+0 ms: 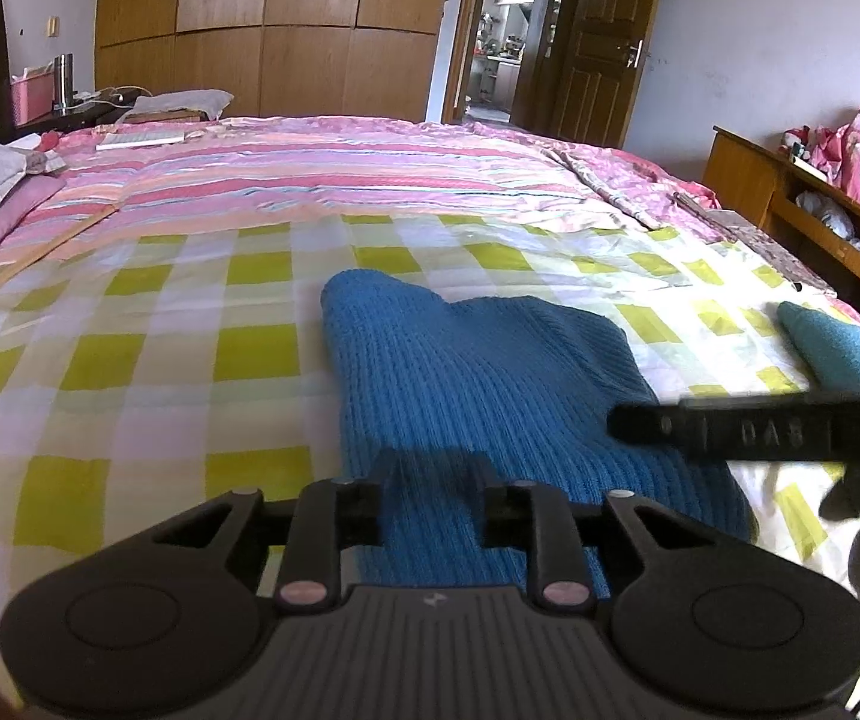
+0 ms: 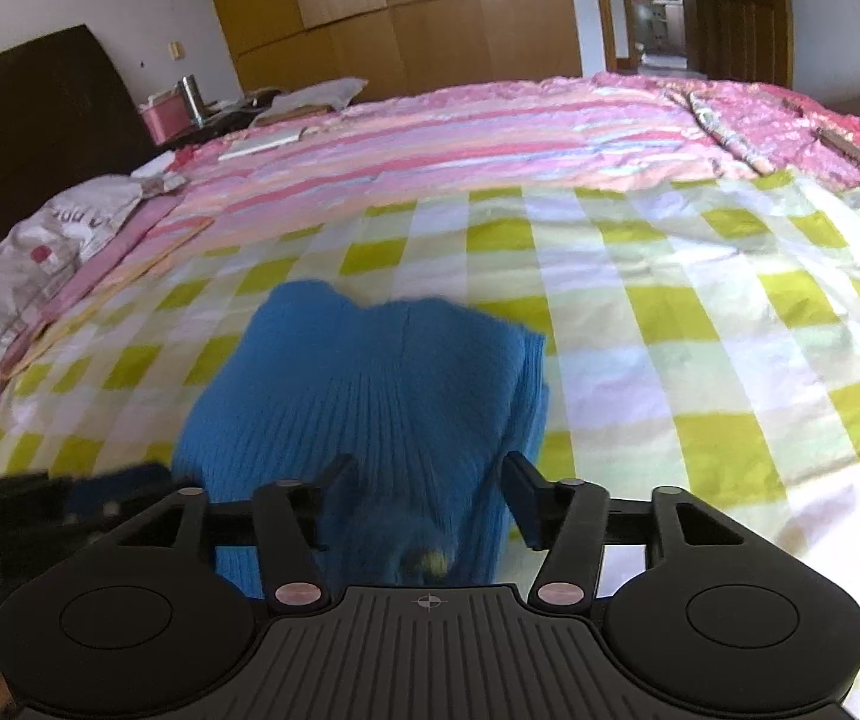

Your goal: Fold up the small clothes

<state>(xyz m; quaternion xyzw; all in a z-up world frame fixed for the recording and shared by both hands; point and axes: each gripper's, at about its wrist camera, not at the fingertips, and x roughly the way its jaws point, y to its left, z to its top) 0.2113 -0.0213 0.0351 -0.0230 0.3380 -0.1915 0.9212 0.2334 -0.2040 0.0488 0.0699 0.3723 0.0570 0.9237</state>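
Lying folded at lower centre, blue knit sweater [image 1: 478, 372] on checked sheet [image 1: 148, 324]. Left gripper [image 1: 433, 501] narrowly parted over its near edge, gripping nothing. Right gripper [image 2: 424, 492] wider, straddling knit, pads clear.

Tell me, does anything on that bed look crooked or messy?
The blue knitted garment is folded unevenly: its far edge bulges into two humps and layers stick out on the right. A pink floral cover lies rumpled at the far right. Nothing looks spilled or damaged.
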